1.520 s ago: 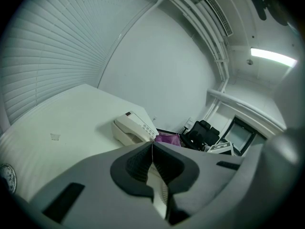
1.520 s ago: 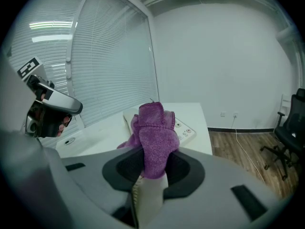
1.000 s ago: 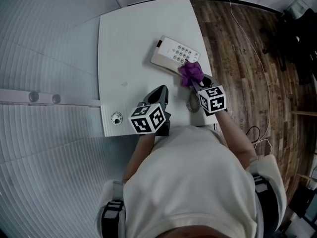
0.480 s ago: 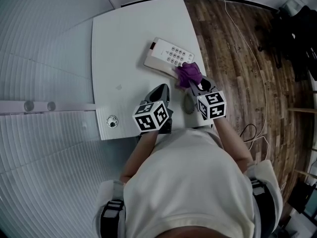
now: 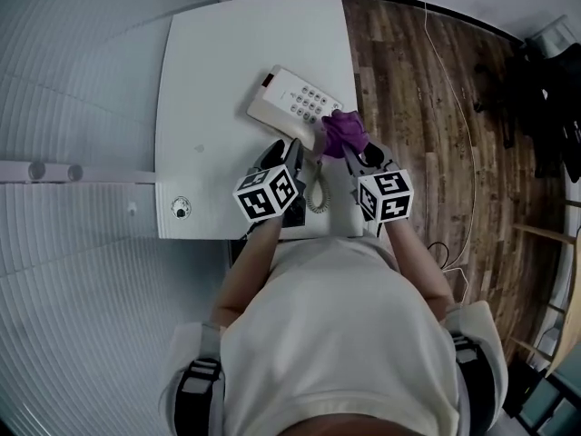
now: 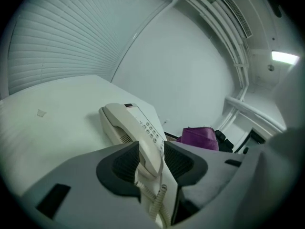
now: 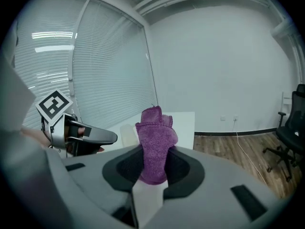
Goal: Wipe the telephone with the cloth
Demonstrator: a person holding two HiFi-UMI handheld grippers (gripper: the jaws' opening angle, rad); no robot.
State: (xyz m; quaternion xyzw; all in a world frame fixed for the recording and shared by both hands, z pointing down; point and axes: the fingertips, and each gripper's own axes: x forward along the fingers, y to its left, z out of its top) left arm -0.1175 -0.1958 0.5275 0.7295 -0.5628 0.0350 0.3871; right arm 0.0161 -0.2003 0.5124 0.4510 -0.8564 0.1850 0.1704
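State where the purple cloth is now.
In the head view the purple cloth sits right of centre, clamped in the right gripper, beside the telephone, on its right.

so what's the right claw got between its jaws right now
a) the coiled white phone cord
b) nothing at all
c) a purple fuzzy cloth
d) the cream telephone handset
c: in the right gripper view the right claw has its jaws closed on the purple fuzzy cloth, which sticks up from between the pads.
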